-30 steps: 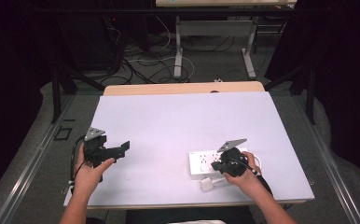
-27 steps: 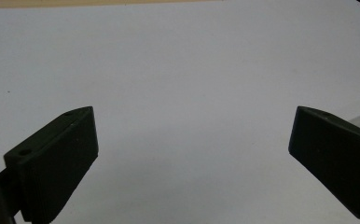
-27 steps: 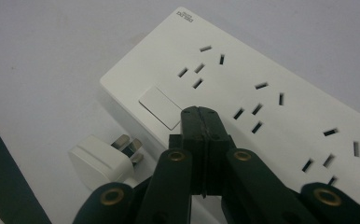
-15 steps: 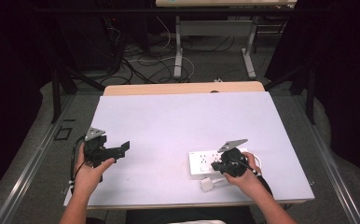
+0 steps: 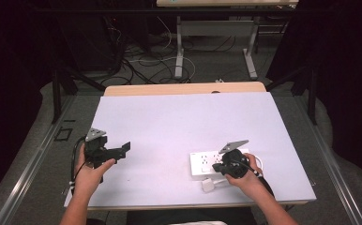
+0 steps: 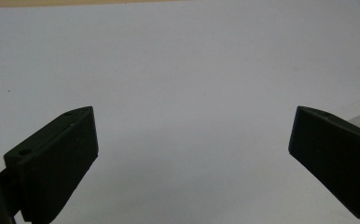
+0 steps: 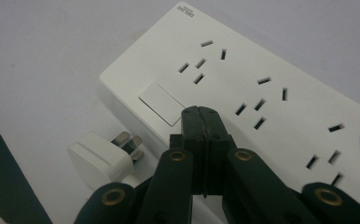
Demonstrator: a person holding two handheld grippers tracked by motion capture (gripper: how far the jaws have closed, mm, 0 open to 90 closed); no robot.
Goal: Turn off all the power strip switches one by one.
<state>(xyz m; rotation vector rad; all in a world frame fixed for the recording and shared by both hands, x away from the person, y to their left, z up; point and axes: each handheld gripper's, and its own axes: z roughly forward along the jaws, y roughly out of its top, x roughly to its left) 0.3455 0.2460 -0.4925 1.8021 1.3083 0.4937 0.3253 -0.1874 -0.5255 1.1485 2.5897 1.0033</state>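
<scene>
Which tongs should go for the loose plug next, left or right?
Right. The right tongs sit shut over the power strip, with the white plug lying just beside them. The left tongs are open but across the table, far from it. The right ones would need opening first.

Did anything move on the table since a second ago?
Nothing visibly changed. The right gripper is still shut, jaws resting at the power strip near its switch; the plug lies beside it. The left gripper stays open over bare table.
</scene>
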